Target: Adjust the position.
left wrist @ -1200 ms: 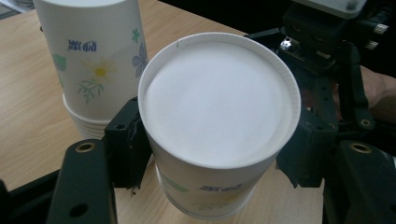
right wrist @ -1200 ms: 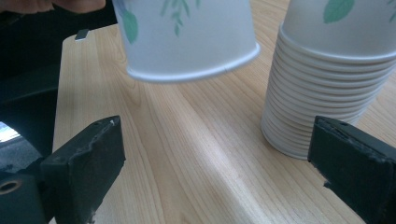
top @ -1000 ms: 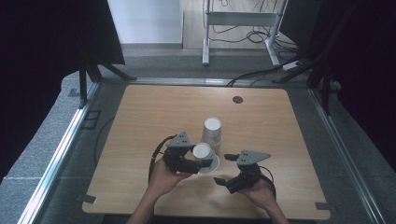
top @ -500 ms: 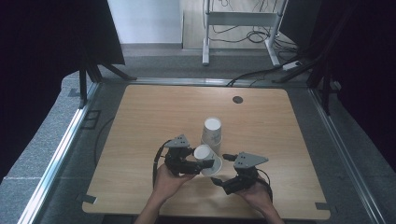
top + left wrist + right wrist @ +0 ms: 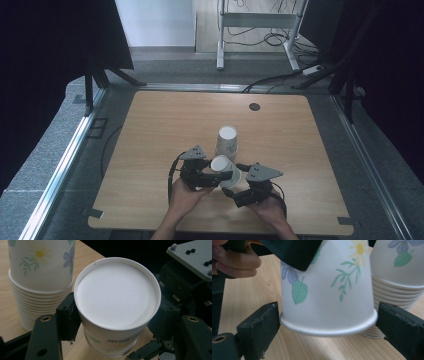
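Cup handover near the table's (image 5: pixel 150 130) front edge

Beside the inverted cup stack (image 5: pixel 226 142), the left gripper (image 5: pixel 113 322) pinches one upturned cup (image 5: pixel 223 167); the right gripper's (image 5: pixel 328 317) jaws, just closing, bracket its rim. Squeezing harder could crush the rim.

Most of the tabletop (image 5: pixel 150 130) lies bare: the whole left half, the far edge and the right side are open wood where a hand could sweep freely. The crowding is all near the front middle. There the stack of paper cups (image 5: pixel 227 142) stands upside down, and just in front of it a single cup (image 5: pixel 223 167) is held off the wood, hemmed by the left gripper (image 5: pixel 222 176) on one side and the right gripper (image 5: pixel 231 191) on the other. Between cup and stack there is barely a gap. A small dark disc (image 5: pixel 254 106) lies flat near the far right.
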Tool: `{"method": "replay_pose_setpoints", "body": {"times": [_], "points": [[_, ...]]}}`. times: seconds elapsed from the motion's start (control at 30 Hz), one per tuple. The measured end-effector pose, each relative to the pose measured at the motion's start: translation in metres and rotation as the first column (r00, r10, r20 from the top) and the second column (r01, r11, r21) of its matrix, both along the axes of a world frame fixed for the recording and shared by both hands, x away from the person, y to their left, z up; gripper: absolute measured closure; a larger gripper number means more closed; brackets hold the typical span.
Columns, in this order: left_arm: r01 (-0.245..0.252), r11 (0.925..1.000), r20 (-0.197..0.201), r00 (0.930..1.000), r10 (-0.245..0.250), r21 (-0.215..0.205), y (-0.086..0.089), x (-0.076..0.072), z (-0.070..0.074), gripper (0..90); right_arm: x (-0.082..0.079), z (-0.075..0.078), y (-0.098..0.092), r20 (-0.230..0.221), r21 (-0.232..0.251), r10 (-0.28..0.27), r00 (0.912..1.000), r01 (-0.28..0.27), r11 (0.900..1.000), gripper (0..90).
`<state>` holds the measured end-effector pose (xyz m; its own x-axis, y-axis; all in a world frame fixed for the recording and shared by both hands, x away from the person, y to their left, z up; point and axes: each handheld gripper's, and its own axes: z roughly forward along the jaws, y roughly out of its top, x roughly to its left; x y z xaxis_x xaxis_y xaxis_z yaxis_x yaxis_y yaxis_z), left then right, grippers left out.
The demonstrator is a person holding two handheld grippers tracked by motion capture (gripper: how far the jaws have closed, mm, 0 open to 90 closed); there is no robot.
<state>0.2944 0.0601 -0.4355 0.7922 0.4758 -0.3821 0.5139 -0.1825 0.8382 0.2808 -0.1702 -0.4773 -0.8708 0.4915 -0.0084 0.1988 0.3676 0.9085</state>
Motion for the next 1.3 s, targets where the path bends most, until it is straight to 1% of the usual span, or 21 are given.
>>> {"method": "replay_pose_setpoints", "body": {"times": [0.07, 0.23, 0.47, 0.6, 0.73, 0.8, 1.03, 1.1, 1.3], "points": [[-0.001, 1.0, -0.001, 1.0, 0.001, -0.005, -0.0008, -0.0002, 0.0005, 34.0, -0.0002, -0.0005, 0.0013, 0.002, -0.003, -0.007, 1.0, 0.007, 1.0, 5.9], [0.002, 1.0, 0.0, 1.0, -0.002, -0.007, -0.0028, -0.0009, 0.0012, 34.0, -0.0001, -0.0015, 0.0034, 0.008, 0.007, -0.018, 0.9998, 0.018, 1.0, 7.5], [0.003, 0.9999, -0.003, 1.0, -0.003, -0.01, -0.0045, -0.0016, 0.0, 34.0, -0.0008, -0.0012, 0.0065, 0.024, 0.013, -0.023, 0.9995, 0.022, 1.0, 13.7], [-0.001, 1.0, -0.008, 1.0, 0.001, -0.009, -0.0045, -0.0017, -0.0011, 33.5, -0.0015, -0.0014, 0.0064, 0.017, 0.003, -0.026, 0.9995, 0.026, 1.0, 16.7], [-0.001, 1.0, -0.017, 0.9999, 0.001, -0.01, -0.0043, -0.0011, -0.0024, 31.4, -0.0025, -0.0016, 0.0057, 0.008, -0.008, -0.023, 0.9997, 0.023, 1.0, 22.1], [0.0, 0.9999, -0.022, 0.9998, -0.001, -0.012, -0.0039, -0.0006, -0.0029, 30.6, -0.0029, -0.0015, 0.0053, 0.011, -0.013, -0.021, 0.9997, 0.021, 1.0, 24.4], [0.012, 0.9999, -0.024, 0.9996, -0.012, -0.007, -0.0034, -0.0003, -0.0037, 27.9, -0.0038, -0.0011, 0.0055, 0.011, -0.028, -0.013, 0.9999, 0.013, 1.0, 28.8], [0.012, 0.9999, -0.018, 0.9998, -0.012, 0.0, -0.0038, -0.0008, -0.0041, 27.0, -0.004, -0.0008, 0.006, 0.008, -0.036, -0.007, 0.9999, 0.007, 0.999, 29.7], [0.02, 0.9998, -0.008, 0.9998, -0.02, 0.007, -0.0049, -0.0014, -0.0064, 18.8, -0.0048, 0.0018, 0.007, 0.002, -0.048, 0.012, 0.9999, -0.012, 0.999, 31.5]]}}
